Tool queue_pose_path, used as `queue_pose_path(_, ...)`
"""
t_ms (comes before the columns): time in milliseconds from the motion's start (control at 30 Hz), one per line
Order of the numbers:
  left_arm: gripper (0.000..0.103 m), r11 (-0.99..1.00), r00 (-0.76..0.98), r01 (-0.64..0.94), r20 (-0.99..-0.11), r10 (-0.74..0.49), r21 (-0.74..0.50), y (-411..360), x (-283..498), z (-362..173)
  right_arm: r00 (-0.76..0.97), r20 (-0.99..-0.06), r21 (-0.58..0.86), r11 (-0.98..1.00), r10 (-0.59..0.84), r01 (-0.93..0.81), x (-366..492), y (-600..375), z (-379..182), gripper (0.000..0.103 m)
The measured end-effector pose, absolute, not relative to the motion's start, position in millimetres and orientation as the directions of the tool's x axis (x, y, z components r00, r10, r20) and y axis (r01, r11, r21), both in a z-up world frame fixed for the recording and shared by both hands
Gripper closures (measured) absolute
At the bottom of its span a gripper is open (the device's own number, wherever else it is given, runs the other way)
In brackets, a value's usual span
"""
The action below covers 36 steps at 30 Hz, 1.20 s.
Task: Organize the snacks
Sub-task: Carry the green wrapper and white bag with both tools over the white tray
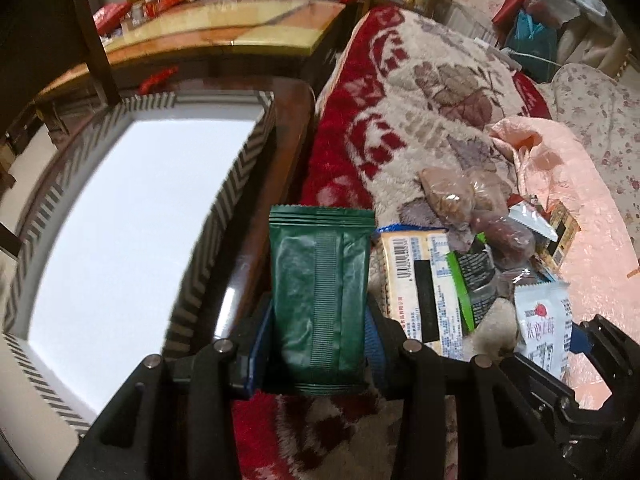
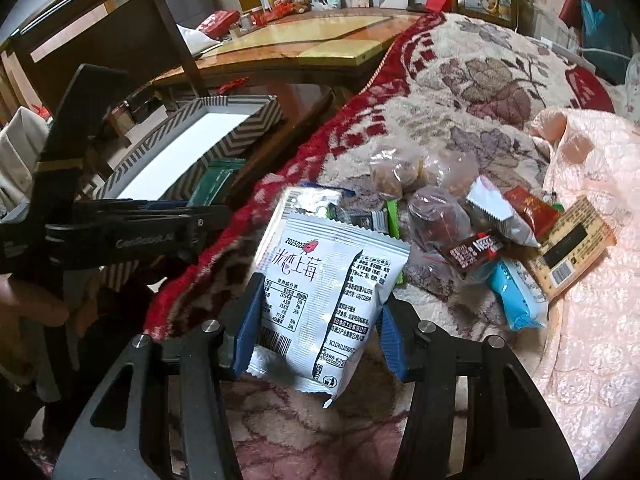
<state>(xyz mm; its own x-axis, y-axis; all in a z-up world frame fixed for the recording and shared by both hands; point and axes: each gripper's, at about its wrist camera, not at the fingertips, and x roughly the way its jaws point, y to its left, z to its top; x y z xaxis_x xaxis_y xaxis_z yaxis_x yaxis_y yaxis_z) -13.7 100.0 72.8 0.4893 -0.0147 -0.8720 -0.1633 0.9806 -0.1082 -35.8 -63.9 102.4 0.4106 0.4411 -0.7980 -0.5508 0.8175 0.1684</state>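
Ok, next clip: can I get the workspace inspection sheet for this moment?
Surface: plush floral blanket, red border, beside a pink quilt.
Job's things: chevron-edged box with a bare white floor; green packet; white strawberry pouch.
Clutter: loose snack pile on the blanket.
Grippers: left gripper shut on the green packet; right gripper shut on the white strawberry pouch.
Cables: nothing seen.
Surroundings: wooden table with photos and toys.

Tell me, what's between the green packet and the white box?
Only the dark wooden edge separates the green packet, clamped in the left gripper, from the white box; the left wrist view shows it.
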Motion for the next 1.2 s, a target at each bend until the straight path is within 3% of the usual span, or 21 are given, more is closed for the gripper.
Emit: queue_pose_path(1200,0.059,0.956,0.579,-0.28,-0.81,0.099,-0.084,163.7,-59.2,116.7,0.389,-0.782,0.105,0.719,0.487,-0.687,-49.0,23.9,141.3,0.052)
